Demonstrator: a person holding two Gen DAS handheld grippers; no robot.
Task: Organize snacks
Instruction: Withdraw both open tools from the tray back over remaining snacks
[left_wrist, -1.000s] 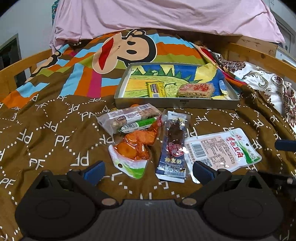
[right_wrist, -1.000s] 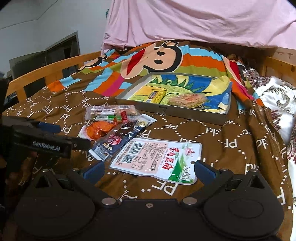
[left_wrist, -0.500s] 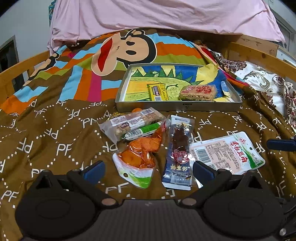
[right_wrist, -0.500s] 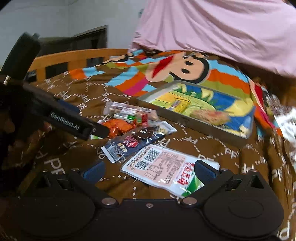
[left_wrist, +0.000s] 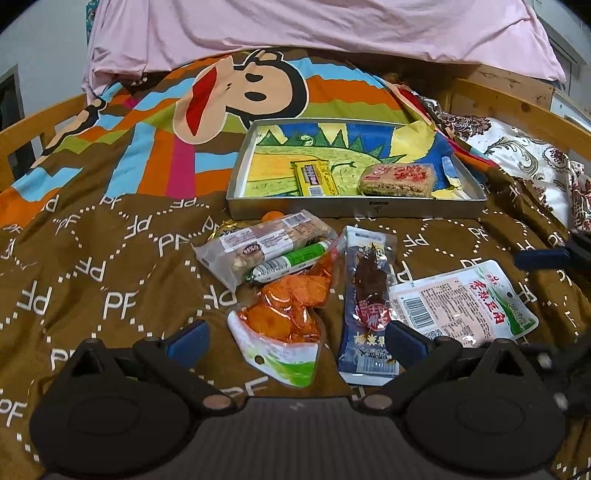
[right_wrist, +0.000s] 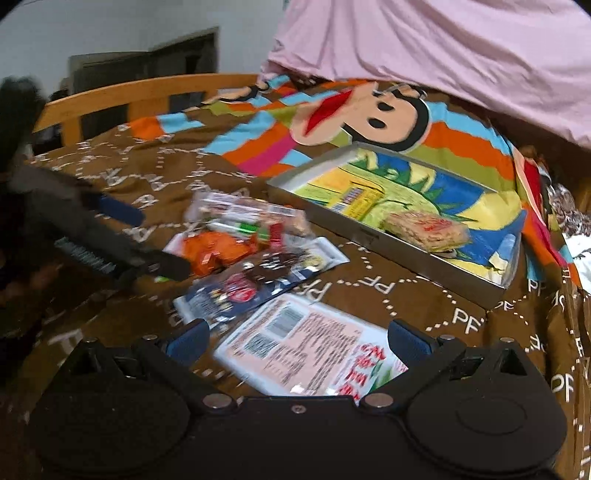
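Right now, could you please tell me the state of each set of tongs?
Left tongs: open, holding nothing.
Right tongs: open, holding nothing.

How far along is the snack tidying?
Early. Two snacks already lie in the metal tray: a yellow bar and a rice cake. Both sets of jaws stand open and empty. Five packets wait on the blanket, including the pink packet.

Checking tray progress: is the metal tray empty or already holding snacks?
Partly filled: the metal tray holds a yellow bar and a rice cake pack.
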